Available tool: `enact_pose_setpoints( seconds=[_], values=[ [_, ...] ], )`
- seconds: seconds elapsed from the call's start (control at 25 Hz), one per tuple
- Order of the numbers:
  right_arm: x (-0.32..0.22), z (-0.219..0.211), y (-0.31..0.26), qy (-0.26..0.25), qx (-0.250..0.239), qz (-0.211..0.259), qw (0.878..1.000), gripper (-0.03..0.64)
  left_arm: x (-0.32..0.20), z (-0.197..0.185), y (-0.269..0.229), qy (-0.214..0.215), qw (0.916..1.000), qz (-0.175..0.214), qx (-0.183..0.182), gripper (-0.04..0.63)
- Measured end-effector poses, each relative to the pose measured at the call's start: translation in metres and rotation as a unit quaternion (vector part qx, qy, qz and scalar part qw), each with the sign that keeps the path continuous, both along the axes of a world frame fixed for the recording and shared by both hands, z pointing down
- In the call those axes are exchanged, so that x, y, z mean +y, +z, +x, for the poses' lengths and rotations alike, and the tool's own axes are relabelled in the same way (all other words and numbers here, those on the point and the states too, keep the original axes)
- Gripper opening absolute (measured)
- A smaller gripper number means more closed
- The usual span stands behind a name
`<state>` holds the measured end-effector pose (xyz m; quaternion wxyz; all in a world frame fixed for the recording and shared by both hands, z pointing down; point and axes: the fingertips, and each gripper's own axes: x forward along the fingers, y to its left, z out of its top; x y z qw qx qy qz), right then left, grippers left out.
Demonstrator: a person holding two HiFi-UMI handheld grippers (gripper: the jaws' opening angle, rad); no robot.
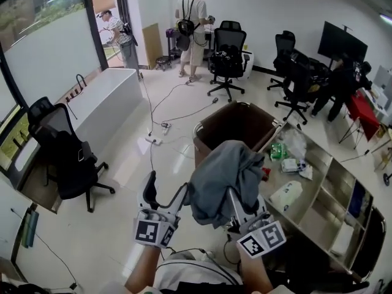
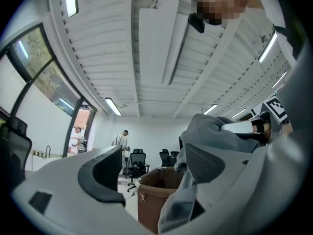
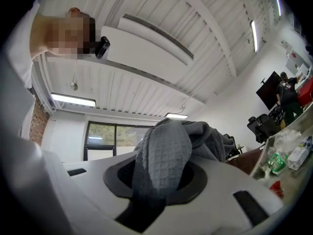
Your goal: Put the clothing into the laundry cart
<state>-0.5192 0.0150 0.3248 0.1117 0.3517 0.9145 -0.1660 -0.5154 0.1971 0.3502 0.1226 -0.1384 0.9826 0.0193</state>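
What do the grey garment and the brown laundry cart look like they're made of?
Grey garment: soft matte knit, likely cotton. A waffle-grid texture shows and it drapes in limp folds.
Laundry cart: brown matte walls, probably canvas or similar fabric, though stiff plastic can't be ruled out. The pale rim frame looks like metal tube.

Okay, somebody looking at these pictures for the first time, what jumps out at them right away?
A bunched grey waffle-knit garment stands out first, pinched in the shut right gripper and held up at the centre of the head view, just short of the open brown laundry cart beyond it. The left gripper beside it has its jaws apart, with cloth draped against one jaw.
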Motion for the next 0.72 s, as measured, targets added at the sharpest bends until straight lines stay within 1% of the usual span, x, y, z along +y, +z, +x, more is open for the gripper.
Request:
enact_pose_setpoints(
  seconds=[0.08,0.12,0.2,0.32,0.48,0.6,0.72],
  values=[
    [0.004,-0.014,0.002,-0.010,0.006,-0.002,1.000,0.121,0.006,-0.009,0.009,-0.015,0.9998,-0.015,-0.003,0.394],
    [0.006,-0.022,0.003,-0.014,0.009,-0.004,1.000,0.121,0.008,-0.013,0.011,-0.020,0.9997,-0.017,-0.003,0.394],
    [0.008,-0.037,0.002,-0.017,0.010,-0.006,1.000,0.121,0.011,-0.025,0.012,-0.026,0.9996,-0.013,0.000,0.394],
    [0.011,-0.066,-0.004,-0.011,0.009,-0.012,1.000,0.121,0.013,-0.050,0.015,-0.023,0.9997,-0.005,0.004,0.394],
    [0.011,-0.113,-0.022,0.018,-0.004,-0.019,1.000,0.121,0.012,-0.092,0.019,0.001,0.9999,0.006,0.009,0.394],
    [0.009,-0.153,-0.042,0.054,-0.023,-0.022,0.998,0.121,0.008,-0.134,0.007,0.035,0.9993,0.014,0.001,0.394],
    [0.002,-0.193,-0.039,0.098,-0.011,-0.013,0.995,0.124,0.007,-0.169,0.008,0.063,0.9980,0.004,-0.005,0.394]
  ],
)
